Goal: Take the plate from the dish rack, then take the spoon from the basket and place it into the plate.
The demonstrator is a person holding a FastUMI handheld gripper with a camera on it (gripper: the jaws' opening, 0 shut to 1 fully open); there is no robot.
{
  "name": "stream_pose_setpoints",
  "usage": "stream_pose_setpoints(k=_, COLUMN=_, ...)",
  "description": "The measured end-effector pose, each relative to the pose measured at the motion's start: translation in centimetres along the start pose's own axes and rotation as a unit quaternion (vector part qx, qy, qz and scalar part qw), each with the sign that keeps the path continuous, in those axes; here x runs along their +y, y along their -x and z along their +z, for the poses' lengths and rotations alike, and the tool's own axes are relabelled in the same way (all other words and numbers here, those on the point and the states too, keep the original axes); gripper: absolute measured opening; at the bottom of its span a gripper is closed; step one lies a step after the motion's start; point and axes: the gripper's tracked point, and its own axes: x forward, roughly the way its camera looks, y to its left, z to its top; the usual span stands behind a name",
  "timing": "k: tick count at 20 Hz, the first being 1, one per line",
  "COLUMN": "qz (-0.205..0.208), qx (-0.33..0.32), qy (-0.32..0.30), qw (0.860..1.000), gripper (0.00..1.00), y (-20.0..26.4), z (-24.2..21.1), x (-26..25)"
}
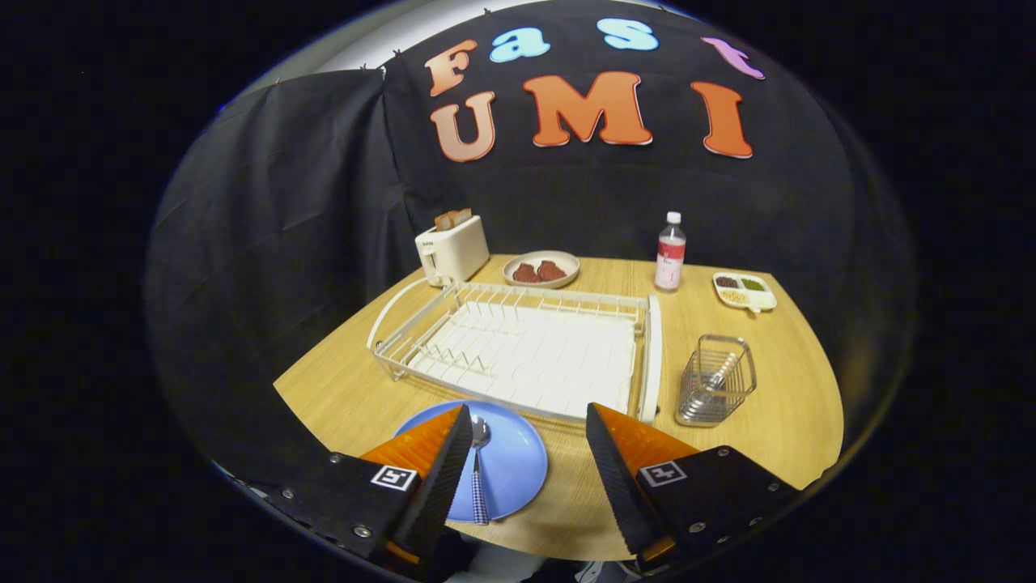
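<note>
Wide-open and empty, the gripper (530, 417) hangs above the spoon (479, 470) lying in the blue plate (518, 465), at six o'clock from the dish rack (518, 352); a careless sweep could knock the spoon out.

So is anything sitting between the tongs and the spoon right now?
Nothing visible does. The spoon already lies on the blue plate, right beside one finger of the open tongs, with bare plate and table around it.
</note>
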Motion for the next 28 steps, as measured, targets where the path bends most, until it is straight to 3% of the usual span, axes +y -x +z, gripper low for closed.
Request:
stream_pose_setpoints(k=8, qz=-0.025, qx=-0.147, qy=0.004, qw=0.989, gripper=0.95, y=5.6, z=12.2, x=-2.0)
stream_pose_setpoints(k=12, qz=-0.02, qx=-0.261, qy=0.016, qw=0.965, gripper=0.95, y=9.1, z=18.6, x=-1.6)
stream_pose_setpoints(k=20, qz=-0.045, qx=-0.335, qy=0.045, qw=0.94, gripper=0.97, y=13.0, z=24.0, x=-2.0)
stream_pose_setpoints(k=28, qz=-0.043, qx=-0.312, qy=0.054, qw=0.948, gripper=0.97, y=11.7, z=24.0, x=-1.4)
